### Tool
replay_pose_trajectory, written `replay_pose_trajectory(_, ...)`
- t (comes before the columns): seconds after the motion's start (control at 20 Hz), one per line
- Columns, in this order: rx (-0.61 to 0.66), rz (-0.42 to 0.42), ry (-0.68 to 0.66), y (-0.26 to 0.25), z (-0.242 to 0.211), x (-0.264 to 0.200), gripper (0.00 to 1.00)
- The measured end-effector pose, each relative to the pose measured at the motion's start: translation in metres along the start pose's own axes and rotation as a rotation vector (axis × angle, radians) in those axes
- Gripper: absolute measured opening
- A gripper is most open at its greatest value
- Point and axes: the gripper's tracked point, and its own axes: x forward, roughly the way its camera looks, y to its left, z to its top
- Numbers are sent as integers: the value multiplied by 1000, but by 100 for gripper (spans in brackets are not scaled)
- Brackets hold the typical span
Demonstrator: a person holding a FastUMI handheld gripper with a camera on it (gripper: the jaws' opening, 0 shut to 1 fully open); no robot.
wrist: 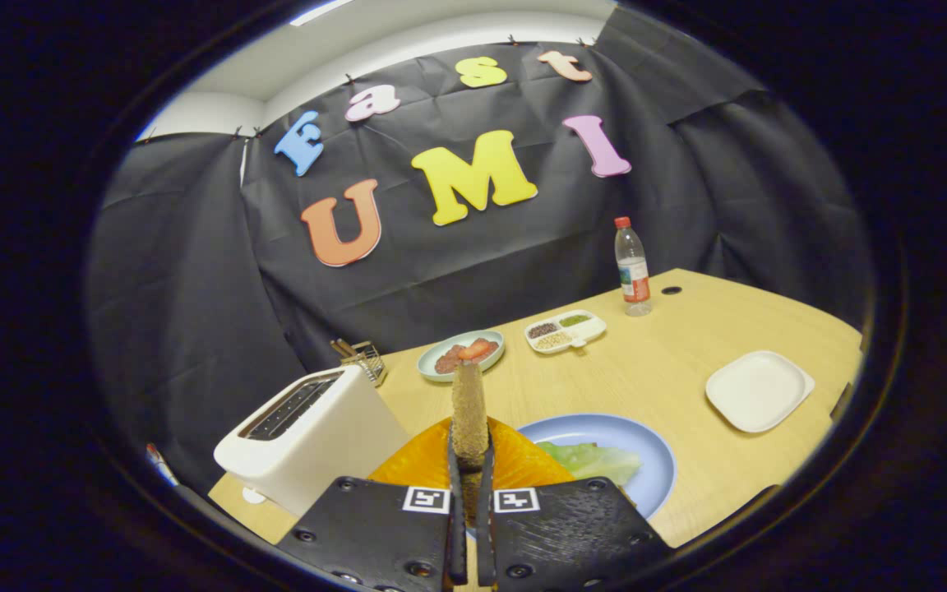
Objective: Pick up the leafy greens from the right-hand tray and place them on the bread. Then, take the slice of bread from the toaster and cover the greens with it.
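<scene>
We can read no words, numbers or brand names on any object here. The nearest things to signs are two square black-and-white coded markers, the left marker (427, 499) and the right marker (516, 499). They sit side by side on the body of the gripper (470, 450), one behind each finger, and they carry block patterns, not letters. The gripper's fingers are closed together, both pressing on a slice of bread (468, 407) that stands upright and edge-on between them. On the far side of the table, a clear bottle (631, 267) with a red cap wears a label band, and its print is too small for us to make out.
</scene>
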Motion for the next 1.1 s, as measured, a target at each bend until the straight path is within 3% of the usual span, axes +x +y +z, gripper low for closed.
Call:
replay_pose_trajectory(0.35, 56, -34, 55, -36, -19, 4, 5)
replay_pose_trajectory(0.65, 13, -58, 65, -60, -25, -1, 17)
replay_pose_trajectory(0.85, -18, -76, 85, -74, -28, -3, 42)
replay_pose_trajectory(1.0, -43, -97, 75, -88, -21, -7, 72)
replay_pose_trajectory(1.1, -53, -89, 48, -93, -12, -17, 83)
